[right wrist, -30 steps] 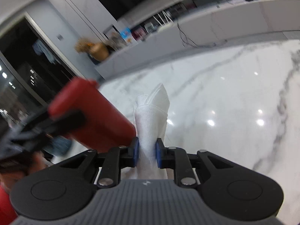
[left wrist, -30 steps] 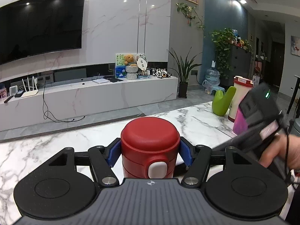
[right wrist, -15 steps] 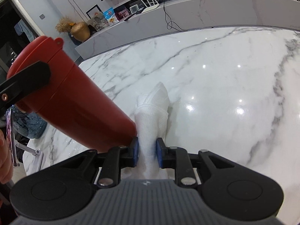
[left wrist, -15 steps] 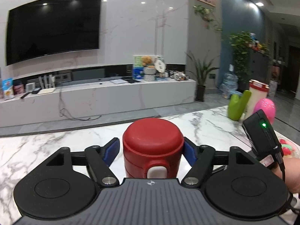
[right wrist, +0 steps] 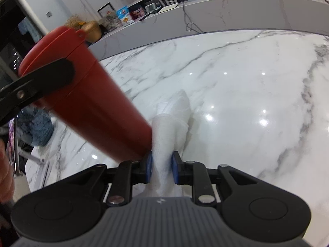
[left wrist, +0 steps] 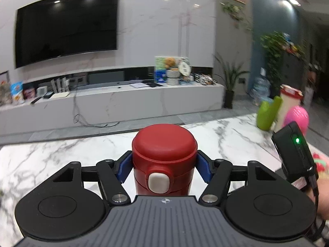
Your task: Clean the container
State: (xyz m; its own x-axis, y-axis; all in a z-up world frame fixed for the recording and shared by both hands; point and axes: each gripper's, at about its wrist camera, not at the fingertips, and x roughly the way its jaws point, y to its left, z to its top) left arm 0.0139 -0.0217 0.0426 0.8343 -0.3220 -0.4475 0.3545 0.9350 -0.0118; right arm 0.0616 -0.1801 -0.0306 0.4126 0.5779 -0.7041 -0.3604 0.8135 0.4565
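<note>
Red fills the middle of the left wrist view: a red flask (left wrist: 164,162), lid on, sits squarely between the blue pads (left wrist: 123,167) of the left gripper (left wrist: 164,165), which press on its two sides just under the domed lid (left wrist: 164,144), so this gripper is clamped on the flask. A white push button (left wrist: 158,182) on the lid's front faces the camera. Beyond the flask lies the marble table (left wrist: 61,154), and to the flask's right stand a green object (left wrist: 267,115), a pale canister with a red lid (left wrist: 290,105) and a pink rounded thing (left wrist: 298,119), all blurred. Nearer on that side is a black device with a green light (left wrist: 296,154), part of the right tool, with a bit of the person's hand (left wrist: 322,193) below it. In the right wrist view the flask (right wrist: 88,103) runs slantwise from upper left down to the right gripper (right wrist: 162,169), held above the marble table (right wrist: 246,82) with a black finger (right wrist: 41,82) of the left tool across its upper part. The right gripper's blue pads (right wrist: 175,170) are closed on a folded white cloth (right wrist: 170,131), and that cloth touches the flask's lower end, just beside the left pad; whether the flask's base is covered I cannot tell.
</note>
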